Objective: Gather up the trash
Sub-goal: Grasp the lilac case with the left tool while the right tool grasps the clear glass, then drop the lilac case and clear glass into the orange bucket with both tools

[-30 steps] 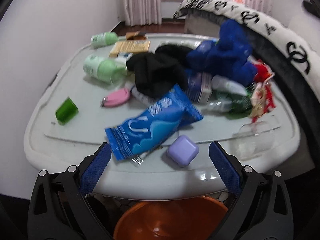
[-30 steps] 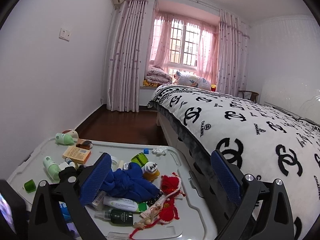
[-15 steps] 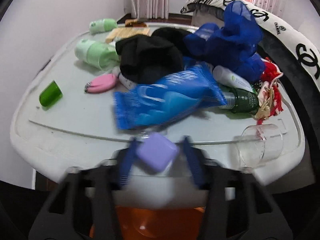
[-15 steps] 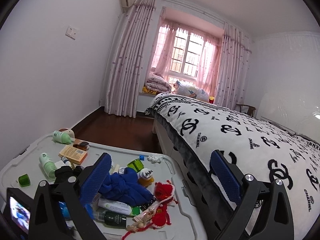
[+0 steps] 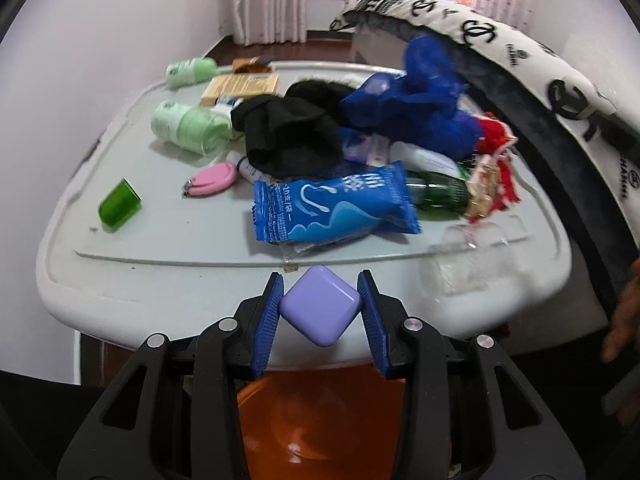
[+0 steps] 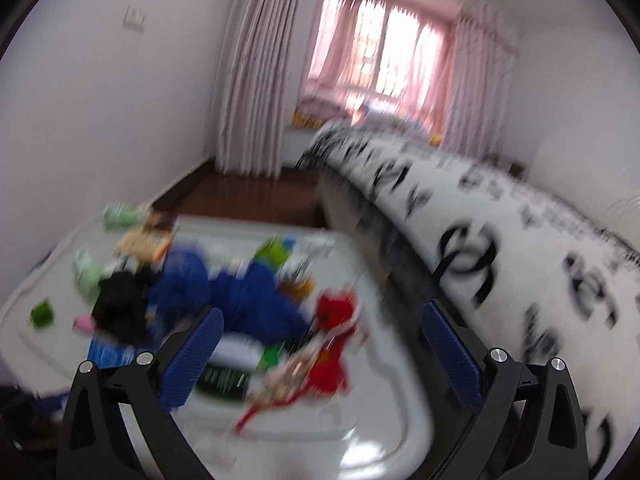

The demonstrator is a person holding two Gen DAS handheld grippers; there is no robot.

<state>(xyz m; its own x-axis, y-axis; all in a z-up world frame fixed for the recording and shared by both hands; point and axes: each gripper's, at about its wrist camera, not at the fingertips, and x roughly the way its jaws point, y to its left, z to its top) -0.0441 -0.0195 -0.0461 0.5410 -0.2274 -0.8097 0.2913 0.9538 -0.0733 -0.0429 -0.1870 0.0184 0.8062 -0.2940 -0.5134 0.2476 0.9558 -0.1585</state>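
Bed (image 5: 520, 40) with black-and-white logo blanket along the right of the white bin lid (image 5: 160, 248), close beside it. Lid cluttered across its far and middle parts.

Orange basin (image 5: 320, 420) below the lid's near edge, on the floor.

Blue cloth (image 5: 420, 112) heaped on the lid's far right; black cloth (image 5: 288, 140) just left of it, touching. Blue packet (image 5: 332, 208) flat near lid centre, in front of the black cloth, one end over a dark green bottle (image 5: 440, 200). Pale green bottle (image 5: 188, 124) lying on the lid's left, beside the black cloth. Red ornament (image 5: 496, 168) at the lid's right edge. Clear cup (image 5: 468, 256) on its side at the near right corner. Green cap (image 5: 119, 205) alone at the lid's left. Pink pouch (image 5: 210, 179) between cap and black cloth.

Left gripper (image 5: 320, 312) at the lid's near edge, above the basin: clenched on the purple case (image 5: 319, 311), both pads pressing opposite corners, case turned diamond-wise and clear of the lid surface. Closed within the last second.

Right gripper (image 6: 320, 344) over the lid's right side near the bed: jaws spread wide, nothing between the pads. Right view heavily blurred; fine detail unreadable.
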